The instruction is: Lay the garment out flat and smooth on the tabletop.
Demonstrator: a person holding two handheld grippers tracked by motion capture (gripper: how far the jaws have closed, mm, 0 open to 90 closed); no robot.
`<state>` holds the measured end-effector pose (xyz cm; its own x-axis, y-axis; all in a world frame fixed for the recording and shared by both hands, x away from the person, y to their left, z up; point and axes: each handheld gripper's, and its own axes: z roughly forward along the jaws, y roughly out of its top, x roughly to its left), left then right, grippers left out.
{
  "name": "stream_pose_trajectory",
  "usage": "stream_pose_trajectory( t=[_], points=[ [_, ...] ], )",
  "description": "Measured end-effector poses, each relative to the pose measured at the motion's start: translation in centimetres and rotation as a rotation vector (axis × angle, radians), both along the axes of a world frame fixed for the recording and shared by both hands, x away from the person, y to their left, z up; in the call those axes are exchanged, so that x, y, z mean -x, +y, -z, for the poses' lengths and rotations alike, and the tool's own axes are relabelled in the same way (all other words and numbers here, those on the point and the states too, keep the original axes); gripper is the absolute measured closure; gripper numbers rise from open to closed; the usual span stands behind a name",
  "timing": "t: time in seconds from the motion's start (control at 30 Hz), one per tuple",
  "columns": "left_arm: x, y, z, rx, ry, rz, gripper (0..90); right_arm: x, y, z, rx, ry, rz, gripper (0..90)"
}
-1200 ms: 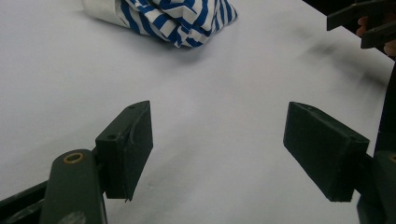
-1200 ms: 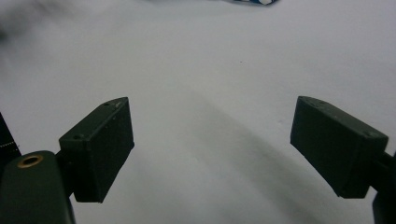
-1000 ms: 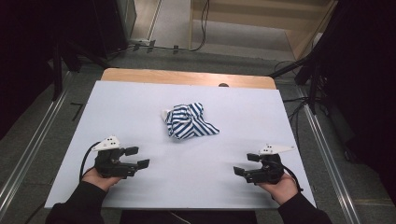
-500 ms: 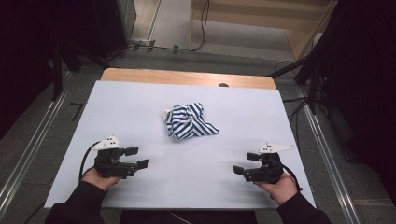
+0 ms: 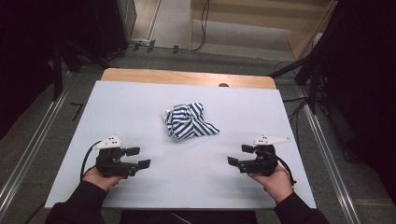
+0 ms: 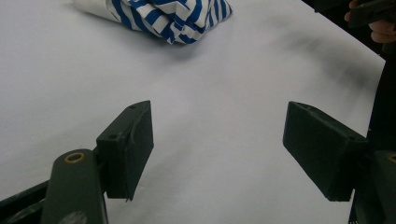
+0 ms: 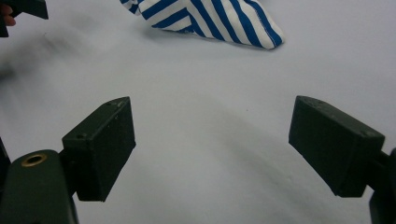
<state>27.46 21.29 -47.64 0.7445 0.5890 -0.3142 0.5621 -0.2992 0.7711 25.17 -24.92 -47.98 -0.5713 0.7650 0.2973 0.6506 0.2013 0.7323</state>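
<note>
Both my left gripper point(image 5: 136, 157) and right gripper point(image 5: 240, 155) gape empty; next I reach the crumpled blue-and-white striped cloth point(image 5: 189, 122).

In the left gripper view the striped cloth point(image 6: 168, 16) is cut off by the top edge, and the other hand point(image 6: 380, 28) runs out at the right corner. The right gripper view likewise crops the cloth point(image 7: 210, 21) at the top. In the high view, both forearms pass out of frame at the bottom, and the cloth's folds hide its underside.
</note>
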Motion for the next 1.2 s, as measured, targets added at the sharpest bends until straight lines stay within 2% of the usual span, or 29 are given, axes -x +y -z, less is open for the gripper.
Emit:
stream_pose_trajectory(
  t=[0.07, 0.17, 0.37, 0.77, 0.87, 1.2],
  points=[
    [0.0, 0.0, 0.0, 0.004, 0.001, -0.001, 25.7, -0.3, 0.2, 0.0, 0.0, -0.004, 0.0, 18.2],
    [-0.1, 0.0, 0.0, 0.005, 0.005, 0.001, 25.7, -0.8, 0.5, -0.2, -0.014, -0.007, -0.019, 18.6],
    [-0.1, 0.0, 0.0, 0.009, 0.019, -0.005, 25.7, -1.9, 1.4, -0.5, -0.005, -0.014, -0.024, 19.0],
    [-0.1, -0.1, 0.0, 0.001, 0.008, -0.002, 25.7, -4.0, 3.0, -0.8, 0.001, -0.001, -0.035, 20.7],
    [-0.1, 0.0, 0.0, 0.01, 0.031, -0.001, 25.9, -4.3, 3.2, -1.0, 0.005, -0.003, -0.032, 20.9],
    [-0.2, 0.0, 0.1, 0.009, 0.014, -0.007, 26.3, -5.7, 4.6, -1.9, 0.017, -0.01, -0.041, 21.5]
  ],
)
